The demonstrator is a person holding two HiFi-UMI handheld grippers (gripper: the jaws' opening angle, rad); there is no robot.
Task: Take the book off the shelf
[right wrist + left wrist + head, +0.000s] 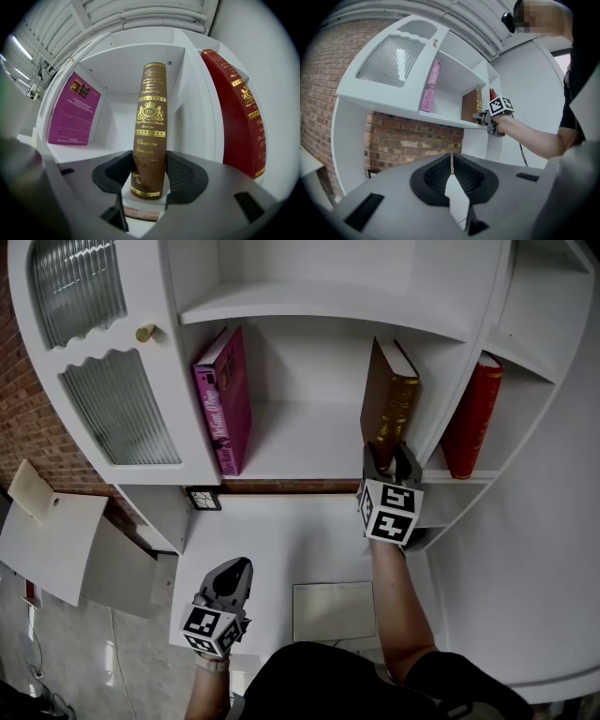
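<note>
Pads (182, 177) of the right gripper (149, 174) press both sides of the spine of the brown book (150, 117), low down. It stands upright on the shelf (300, 442), with a red book (239, 117) right of the fingers and a pink book (75, 112) well to their left. The left gripper (452, 171) is well apart from the shelf, its fingers nearly together and empty.

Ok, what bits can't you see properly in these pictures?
Brown book: lower gold words, right gripper view, blurred and partly behind the pads.
Red book: its foot, same view, behind the right gripper.
Cupboard inside: head view, ribbed glass blurs it.
Pink book: spine words, head view, too small.
</note>
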